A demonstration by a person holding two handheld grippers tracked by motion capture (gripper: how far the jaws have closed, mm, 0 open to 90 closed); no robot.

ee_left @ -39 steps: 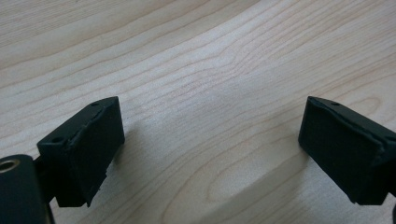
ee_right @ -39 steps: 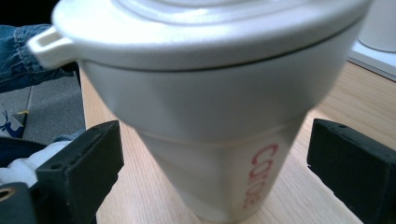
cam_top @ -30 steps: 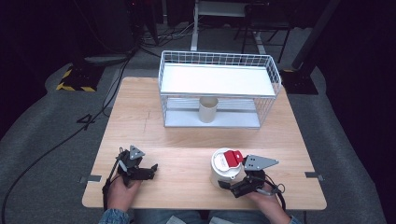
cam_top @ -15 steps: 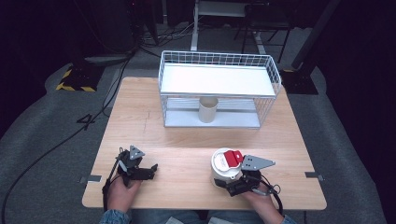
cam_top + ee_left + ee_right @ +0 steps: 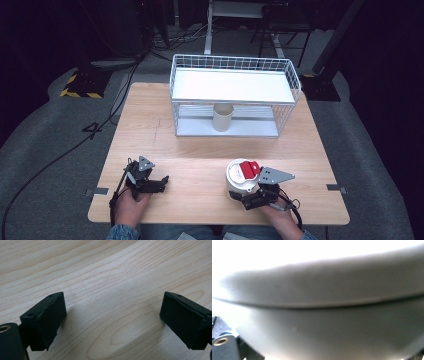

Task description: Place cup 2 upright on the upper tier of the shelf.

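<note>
A white tub (image 5: pixel 239 181) with a red tab on its lid stands at the front right of the wooden table (image 5: pixel 200 150). My right gripper (image 5: pixel 248 196) sits low against the tub's near side, with the tub deep between its jaws. In the right gripper view the tub's pale wall (image 5: pixel 324 327) is blurred and very close and hides the pads, so the grip is unclear. My left gripper (image 5: pixel 161 183) rests at the front left, open. In the left gripper view it (image 5: pixel 112 322) has only bare wood between its fingers (image 5: pixel 47 317).
A white wire rack (image 5: pixel 235 85) with two shelves stands at the back of the table. A beige cup (image 5: pixel 223 117) stands upright on its lower shelf. Bare wood lies between the rack and the two hands. Cables cross the dark floor behind.
</note>
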